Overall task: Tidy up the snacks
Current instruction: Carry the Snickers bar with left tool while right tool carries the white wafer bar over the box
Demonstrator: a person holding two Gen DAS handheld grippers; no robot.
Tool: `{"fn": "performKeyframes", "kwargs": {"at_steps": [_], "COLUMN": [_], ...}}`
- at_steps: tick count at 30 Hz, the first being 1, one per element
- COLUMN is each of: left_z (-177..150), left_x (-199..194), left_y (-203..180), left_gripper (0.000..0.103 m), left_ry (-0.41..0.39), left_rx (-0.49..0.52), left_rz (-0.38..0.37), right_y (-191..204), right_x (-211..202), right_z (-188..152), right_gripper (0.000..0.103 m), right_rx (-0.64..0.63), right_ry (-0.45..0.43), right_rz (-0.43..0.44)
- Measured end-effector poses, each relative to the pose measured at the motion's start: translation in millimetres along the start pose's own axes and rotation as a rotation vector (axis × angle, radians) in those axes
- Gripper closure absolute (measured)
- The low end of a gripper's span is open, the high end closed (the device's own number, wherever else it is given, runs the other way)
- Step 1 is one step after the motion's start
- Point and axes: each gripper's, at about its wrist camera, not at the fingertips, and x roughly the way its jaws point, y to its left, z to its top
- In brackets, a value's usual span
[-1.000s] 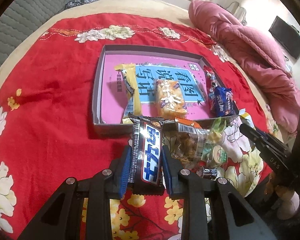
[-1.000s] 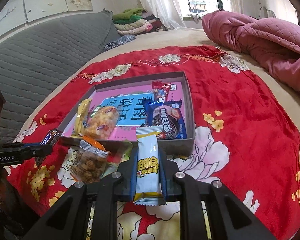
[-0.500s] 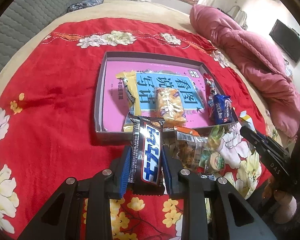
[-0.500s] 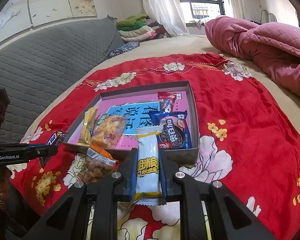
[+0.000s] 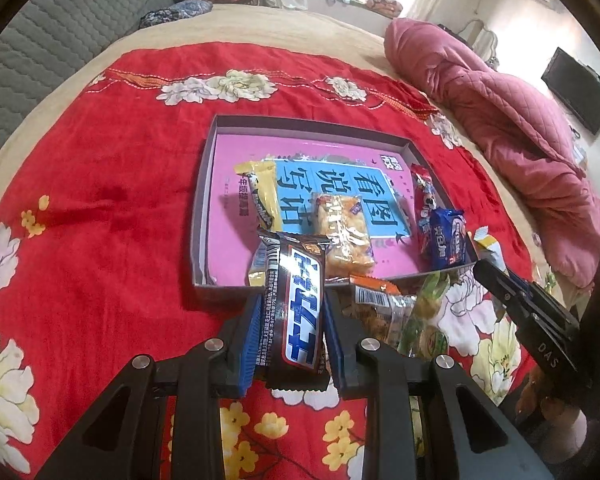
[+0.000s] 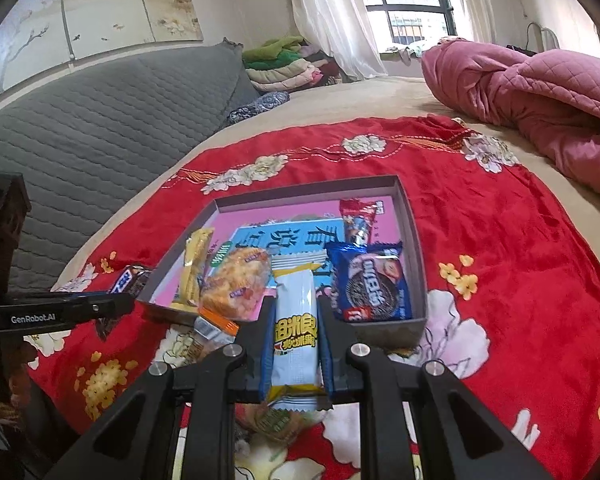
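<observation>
While both grippers are hanging over the near edge of the red cloth (image 5: 100, 216), each is carrying one snack toward the box. Nearest, the left gripper (image 5: 290, 320) is clamping a dark chocolate bar (image 5: 296, 304), and the right gripper (image 6: 294, 332) is clamping a white snack bar (image 6: 294, 320). Loose packets (image 5: 384, 312) are lying just short of the tray (image 5: 198, 216), which is already holding a yellow bar, a rice cracker pack (image 5: 342, 236) and a blue cookie pack (image 6: 370, 280). Judged step: delivery. Next, each bar needs lowering onto bare floor inside the tray before the fingers let go.
</observation>
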Motion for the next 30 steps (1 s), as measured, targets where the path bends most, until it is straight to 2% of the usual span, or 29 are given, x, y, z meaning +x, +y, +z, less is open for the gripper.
{"fn": "performKeyframes", "kwargs": {"at_steps": [19, 30], "left_z": [27, 41], "left_x": [23, 42], "left_y": [-4, -12], "left_gripper": [0.073, 0.073], "left_ry": [-0.008, -0.006], "left_rx": [-0.021, -0.006], "left_rz": [-0.019, -0.001], "right_y": [8, 15], "right_x": [19, 40], "right_z": [10, 19], "right_gripper": [0.083, 0.083], "right_rx": [-0.006, -0.033], "right_ry": [-0.001, 0.006], "right_rz": [0.0, 0.002]}}
